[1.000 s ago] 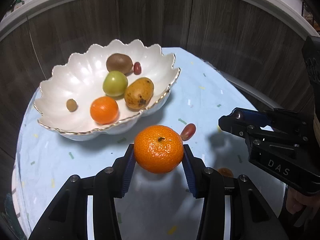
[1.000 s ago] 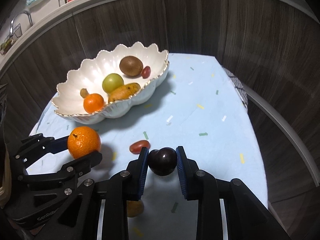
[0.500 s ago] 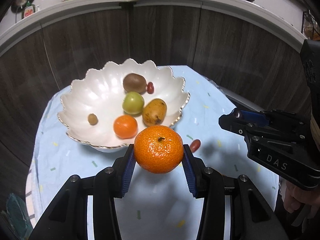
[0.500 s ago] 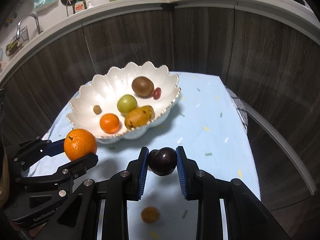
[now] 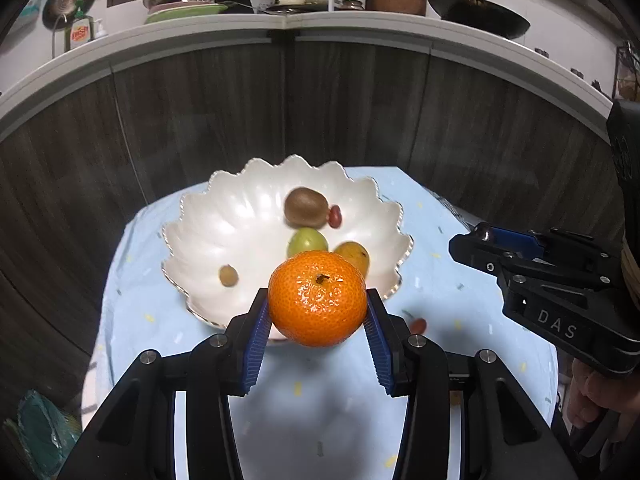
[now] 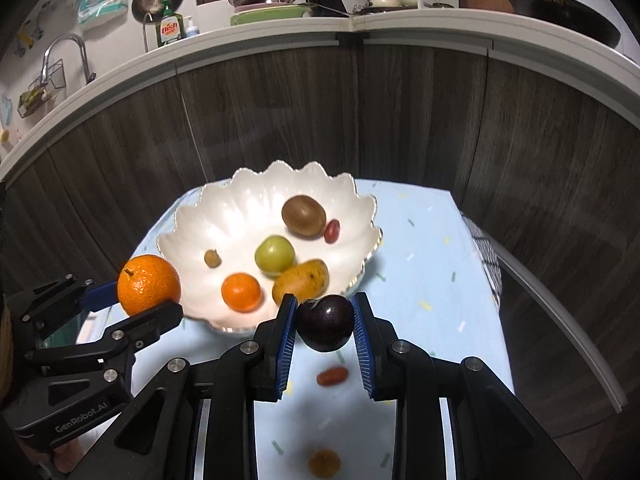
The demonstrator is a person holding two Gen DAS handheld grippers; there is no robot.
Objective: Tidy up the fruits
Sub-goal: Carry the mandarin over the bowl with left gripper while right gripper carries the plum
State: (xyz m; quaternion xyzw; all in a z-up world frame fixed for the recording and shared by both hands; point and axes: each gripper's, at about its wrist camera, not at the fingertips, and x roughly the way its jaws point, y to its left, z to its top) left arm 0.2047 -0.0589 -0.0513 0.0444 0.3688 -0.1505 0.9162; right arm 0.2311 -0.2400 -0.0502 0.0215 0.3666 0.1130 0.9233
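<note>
My left gripper is shut on a large orange mandarin and holds it above the table, just in front of the white scalloped bowl. My right gripper is shut on a dark purple plum, raised near the bowl's front right rim. The bowl holds a kiwi, a green fruit, a yellow-brown fruit, a small orange, a red grape tomato and a small brown fruit. The mandarin also shows in the right wrist view.
A red grape tomato and a small orange-brown fruit lie on the light blue tablecloth under my right gripper. Dark wood cabinet fronts curve behind the table. The right gripper's body shows at the right of the left wrist view.
Both grippers have risen and drawn back with their fruit, so the bowl looks smaller and lower. The kitchen counter has come into view at the top.
</note>
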